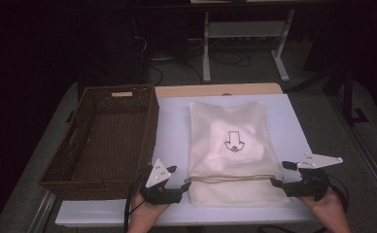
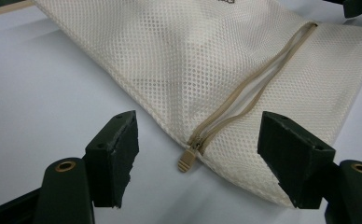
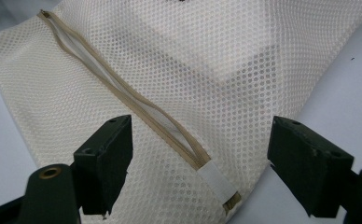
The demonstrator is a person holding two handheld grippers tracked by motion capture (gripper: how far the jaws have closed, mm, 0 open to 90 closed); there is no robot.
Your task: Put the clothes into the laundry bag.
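A cream mesh laundry bag [image 1: 230,150] with a black arrow print lies flat on the white table [image 1: 177,126]. A tan zipper [image 1: 235,177] runs across its near end and gapes partly. My left gripper [image 1: 179,182] sits at the bag's near left corner, jaws open, with the zipper pull [image 2: 187,160] lying between them untouched on the table. My right gripper [image 1: 280,174] stands open at the bag's near right corner, over the zipper's end [image 3: 216,182] and its white tab. In the left gripper view the bag [image 2: 216,60] stretches away; in the right gripper view the mesh [image 3: 207,70] shows something pale inside.
A dark brown wicker basket [image 1: 82,141] stands empty on the table's left side, close to my left gripper. A white metal stand [image 1: 245,34] and cables are on the floor beyond the table. A wooden strip [image 1: 215,90] edges the table's far side.
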